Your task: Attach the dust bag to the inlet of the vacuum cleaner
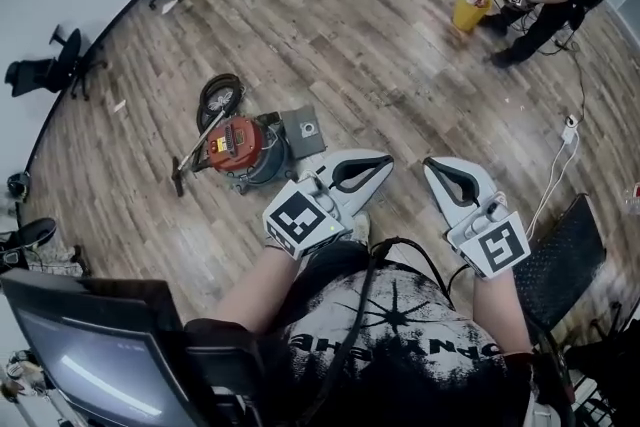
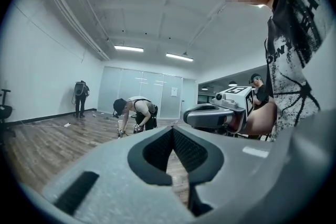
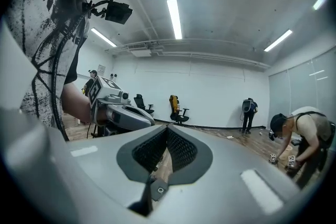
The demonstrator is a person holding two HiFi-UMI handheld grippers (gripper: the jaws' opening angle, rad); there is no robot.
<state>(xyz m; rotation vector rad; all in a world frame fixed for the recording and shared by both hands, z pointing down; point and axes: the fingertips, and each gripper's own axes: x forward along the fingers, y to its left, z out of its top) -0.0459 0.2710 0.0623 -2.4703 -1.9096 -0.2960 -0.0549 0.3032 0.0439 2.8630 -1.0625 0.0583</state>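
You are at the approach, nothing picked up yet: your left gripper (image 1: pixel 372 165) and right gripper (image 1: pixel 440 171) both hover in front of you with jaws pressed together on nothing. The red-topped vacuum cleaner (image 1: pixel 243 151) sits on the floor to the left and a little farther out, and the flat grey square just beside its right side looks like the dust bag (image 1: pixel 303 129). Next, I judge, you must bring the grippers over, spread a pair of jaws and take the bag by its collar; the inlet I cannot make out.
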